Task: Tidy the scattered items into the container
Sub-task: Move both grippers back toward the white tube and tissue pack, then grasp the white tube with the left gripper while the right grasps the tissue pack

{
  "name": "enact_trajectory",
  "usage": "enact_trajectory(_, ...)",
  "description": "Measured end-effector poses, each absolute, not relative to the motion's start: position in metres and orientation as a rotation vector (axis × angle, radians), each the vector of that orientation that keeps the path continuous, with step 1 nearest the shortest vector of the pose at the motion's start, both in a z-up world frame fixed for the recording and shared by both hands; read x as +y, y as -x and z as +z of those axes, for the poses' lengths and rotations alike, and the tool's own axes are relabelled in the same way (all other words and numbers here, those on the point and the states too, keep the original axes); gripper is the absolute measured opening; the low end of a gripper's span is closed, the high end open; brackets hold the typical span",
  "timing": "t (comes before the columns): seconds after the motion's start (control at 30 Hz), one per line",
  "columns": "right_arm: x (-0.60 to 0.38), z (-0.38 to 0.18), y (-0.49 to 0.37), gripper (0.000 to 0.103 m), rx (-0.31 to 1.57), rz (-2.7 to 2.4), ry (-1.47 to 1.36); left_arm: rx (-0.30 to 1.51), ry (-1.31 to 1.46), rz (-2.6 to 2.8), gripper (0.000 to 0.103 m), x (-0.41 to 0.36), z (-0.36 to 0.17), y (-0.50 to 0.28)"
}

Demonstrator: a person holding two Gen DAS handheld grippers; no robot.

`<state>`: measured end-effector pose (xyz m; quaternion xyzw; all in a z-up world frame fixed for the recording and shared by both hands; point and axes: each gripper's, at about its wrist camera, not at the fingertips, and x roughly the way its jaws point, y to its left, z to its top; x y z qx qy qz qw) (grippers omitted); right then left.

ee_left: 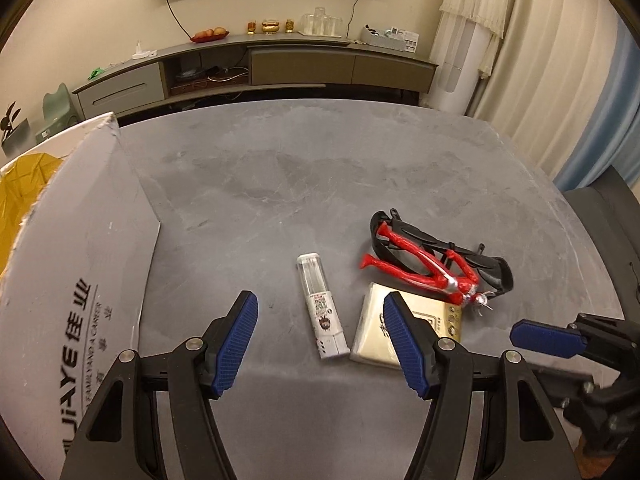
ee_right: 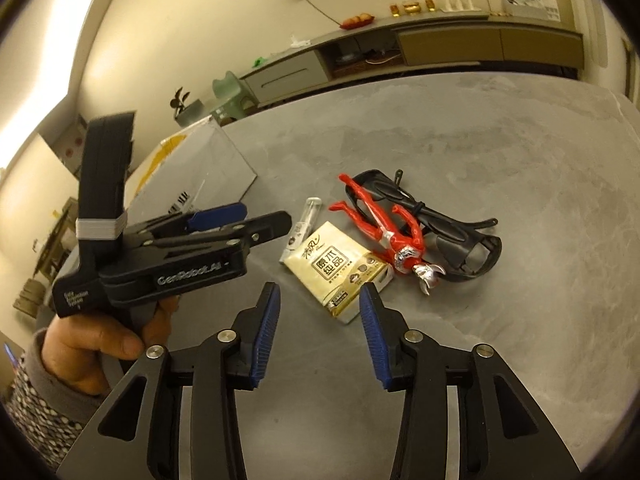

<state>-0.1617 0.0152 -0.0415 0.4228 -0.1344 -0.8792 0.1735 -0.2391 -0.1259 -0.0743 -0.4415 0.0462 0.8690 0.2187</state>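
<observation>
Nothing boxed yet. Left gripper point(ee_left: 320, 340) jaws apart, empty; white tube point(ee_left: 322, 308) lies on the table point(ee_left: 320, 168) dead ahead between its fingers, long axis along the approach. Right gripper point(ee_right: 320, 320) also apart, facing the tissue pack point(ee_right: 338, 270). Cardboard box point(ee_left: 72, 280) sits left, so the left gripper looks nearer.

Black left gripper point(ee_right: 256, 222) reads "GenRobot.AI", blue ribbed pads point(ee_left: 236, 344), silver screws; the hand point(ee_right: 100, 340) wears a grey cuff over patterned sleeve point(ee_right: 36, 400).
</observation>
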Motion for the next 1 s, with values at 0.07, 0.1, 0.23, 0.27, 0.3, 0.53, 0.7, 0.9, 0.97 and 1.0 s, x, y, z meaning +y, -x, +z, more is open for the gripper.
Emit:
enact_trajectory(0.07, 0.005, -0.042, 0.163, 0.051, -0.276, -2.516, -1.184, 0.128, 1.236, 2.408, 0.066, -0.124, -0.08, 0.246)
enact_trajectory(0.1, -0.002, -0.041, 0.164, 0.054, -0.195, -2.528, -1.171, 0.124, 1.245, 2.406, 0.066, -0.124, -0.084, 0.249)
enact_trajectory(0.23, -0.024, -0.044, 0.168, 0.057, 0.067, -2.54, -1.132, 0.103, 1.268, 2.405, 0.066, -0.124, -0.093, 0.262)
enact_trajectory(0.27, -0.029, -0.046, 0.169, 0.057, 0.133, -2.539, -1.125, 0.093, 1.275, 2.4, 0.066, -0.125, -0.096, 0.265)
enact_trajectory(0.3, -0.034, -0.049, 0.171, 0.057, 0.2, -2.539, -1.117, 0.085, 1.283, 2.392, 0.066, -0.125, -0.098, 0.268)
enact_trajectory(0.53, -0.049, -0.073, 0.186, 0.057, 0.385, -2.508, -1.131, 0.149, 1.298, 2.33, 0.069, -0.117, -0.111, 0.277)
enact_trajectory(0.7, -0.042, -0.078, 0.192, 0.057, 0.359, -2.519, -1.149, 0.225, 1.286, 2.366, 0.071, -0.118, -0.114, 0.278)
enact_trajectory(0.9, -0.037, -0.07, 0.188, 0.057, 0.286, -2.457, -1.227, 0.25, 1.328, 2.416, 0.074, -0.125, -0.116, 0.282)
enact_trajectory(0.97, -0.037, -0.068, 0.185, 0.057, 0.295, -2.473, -1.194, 0.248, 1.317, 2.408, 0.074, -0.124, -0.116, 0.282)
enact_trajectory(1.0, -0.038, -0.069, 0.186, 0.057, 0.326, -2.492, -1.174, 0.246, 1.311, 2.399, 0.074, -0.121, -0.116, 0.281)
